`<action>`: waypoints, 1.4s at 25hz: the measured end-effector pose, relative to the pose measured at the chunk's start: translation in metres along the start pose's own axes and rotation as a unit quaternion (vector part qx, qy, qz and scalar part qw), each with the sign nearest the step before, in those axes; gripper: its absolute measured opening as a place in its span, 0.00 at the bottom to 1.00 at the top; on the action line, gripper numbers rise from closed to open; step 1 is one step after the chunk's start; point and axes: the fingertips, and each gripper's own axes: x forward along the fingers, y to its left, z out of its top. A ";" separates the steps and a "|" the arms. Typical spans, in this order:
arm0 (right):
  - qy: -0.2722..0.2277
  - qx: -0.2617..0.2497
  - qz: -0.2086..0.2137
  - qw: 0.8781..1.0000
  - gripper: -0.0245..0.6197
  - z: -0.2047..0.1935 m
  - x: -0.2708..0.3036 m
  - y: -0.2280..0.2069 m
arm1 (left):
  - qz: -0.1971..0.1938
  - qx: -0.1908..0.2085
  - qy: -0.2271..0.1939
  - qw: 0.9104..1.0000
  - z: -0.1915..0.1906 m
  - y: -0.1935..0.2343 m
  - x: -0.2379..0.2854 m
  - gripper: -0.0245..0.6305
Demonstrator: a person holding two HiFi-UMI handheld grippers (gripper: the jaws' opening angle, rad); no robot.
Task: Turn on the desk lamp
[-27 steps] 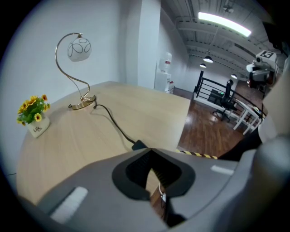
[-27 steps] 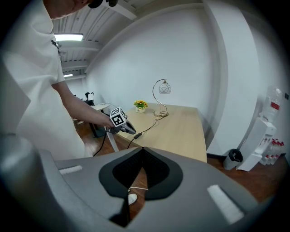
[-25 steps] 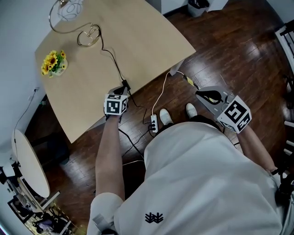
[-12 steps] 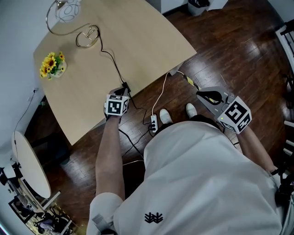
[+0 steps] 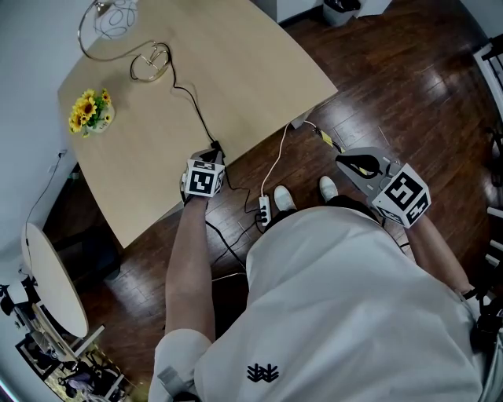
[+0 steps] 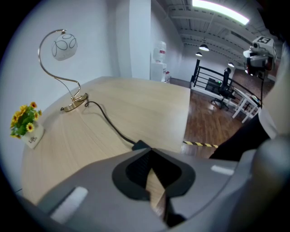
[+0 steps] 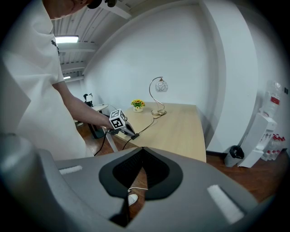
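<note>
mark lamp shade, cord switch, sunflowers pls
lamp shade (image 6: 64, 46): left gripper view, centre of the white globe.
cord switch (image 6: 141, 145): left gripper view, top of the black block on the cable.
sunflowers (image 5: 88, 106): head view, on the yellow blooms.

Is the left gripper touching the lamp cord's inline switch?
Cannot tell. Left gripper view: left gripper tips overlap the inline switch, hiding any gap.

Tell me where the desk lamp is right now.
Head view: the desk lamp stands at the table's far left corner, just beyond the sunflower pot; its black cord runs to the left gripper at the near edge.
</note>
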 end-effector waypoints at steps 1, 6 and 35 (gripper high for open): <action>0.001 0.001 -0.001 1.000 0.04 -0.001 0.000 -0.001 | -0.001 0.001 0.004 1.000 -0.001 -0.001 0.001 0.07; 0.004 0.003 -0.002 1.000 0.04 -0.002 0.002 -0.003 | 0.002 0.004 0.012 1.000 -0.002 -0.001 0.002 0.07; -0.010 -0.015 0.008 1.000 0.04 0.005 0.000 0.012 | -0.006 -0.086 -0.211 0.974 0.065 -0.023 -0.096 0.07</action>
